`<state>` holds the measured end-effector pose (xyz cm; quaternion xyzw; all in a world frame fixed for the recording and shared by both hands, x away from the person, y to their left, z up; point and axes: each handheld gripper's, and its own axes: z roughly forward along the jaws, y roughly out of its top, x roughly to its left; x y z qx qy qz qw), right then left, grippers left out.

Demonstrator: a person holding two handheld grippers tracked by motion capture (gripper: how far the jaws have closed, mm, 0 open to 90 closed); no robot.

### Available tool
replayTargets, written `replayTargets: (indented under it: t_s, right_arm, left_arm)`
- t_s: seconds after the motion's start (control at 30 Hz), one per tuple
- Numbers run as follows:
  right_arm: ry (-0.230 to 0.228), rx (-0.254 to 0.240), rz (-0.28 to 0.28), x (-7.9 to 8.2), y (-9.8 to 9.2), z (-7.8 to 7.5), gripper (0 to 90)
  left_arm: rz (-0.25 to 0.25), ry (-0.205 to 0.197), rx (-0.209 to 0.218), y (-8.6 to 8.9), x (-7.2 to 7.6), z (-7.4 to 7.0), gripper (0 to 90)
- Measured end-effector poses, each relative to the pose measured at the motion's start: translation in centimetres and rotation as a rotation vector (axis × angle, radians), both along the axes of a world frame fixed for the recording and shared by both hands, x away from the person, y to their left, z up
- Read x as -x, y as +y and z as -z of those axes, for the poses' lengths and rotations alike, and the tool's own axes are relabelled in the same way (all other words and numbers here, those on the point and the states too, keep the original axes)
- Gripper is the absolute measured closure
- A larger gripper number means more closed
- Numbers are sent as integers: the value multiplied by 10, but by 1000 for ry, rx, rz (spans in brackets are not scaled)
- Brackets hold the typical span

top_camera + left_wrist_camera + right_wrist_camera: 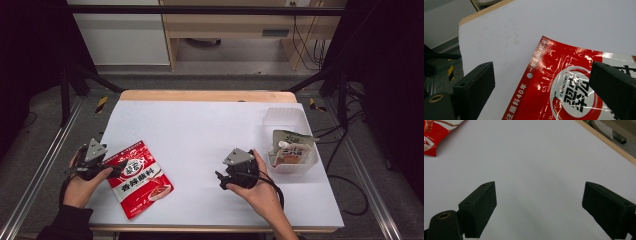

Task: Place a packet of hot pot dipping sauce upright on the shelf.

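Bright red packet (141,176) with white lettering and a white circle badge; table (200,135) plain white, black gripper jaws.

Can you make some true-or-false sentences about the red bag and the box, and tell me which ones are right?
1. The red bag lies flat on the table. True.
2. The left hand-held gripper is shut tight on the red bag. False: its jaws stand open, one over the bag, one over bare table.
3. The clear box holds a pouch. True.
4. The right hand-held gripper holds the pouch. False: it is open over bare table.
5. The clear box sits on the left side of the table. False: it is on the right.
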<state>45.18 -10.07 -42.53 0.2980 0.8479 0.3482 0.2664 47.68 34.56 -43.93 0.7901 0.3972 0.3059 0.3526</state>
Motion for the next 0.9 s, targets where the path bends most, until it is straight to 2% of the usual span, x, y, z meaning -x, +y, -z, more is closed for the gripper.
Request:
replayTargets:
  t_s: [0.23,0.5,0.73,0.9]
  right_arm:
    - [17,-3,32,0,1,21,136]
    - [23,10,52,1,-1,28,136]
    - [36,27,36,1,2,31,137]
    - [44,33,27,1,3,33,136]
  left_arm:
    - [-18,11,-8,14,-4,2,74]
    - [-26,49,-7,26,-10,8,78]
    - [-19,79,-21,28,-12,12,79]
    - [-30,110,5,34,-13,16,82]
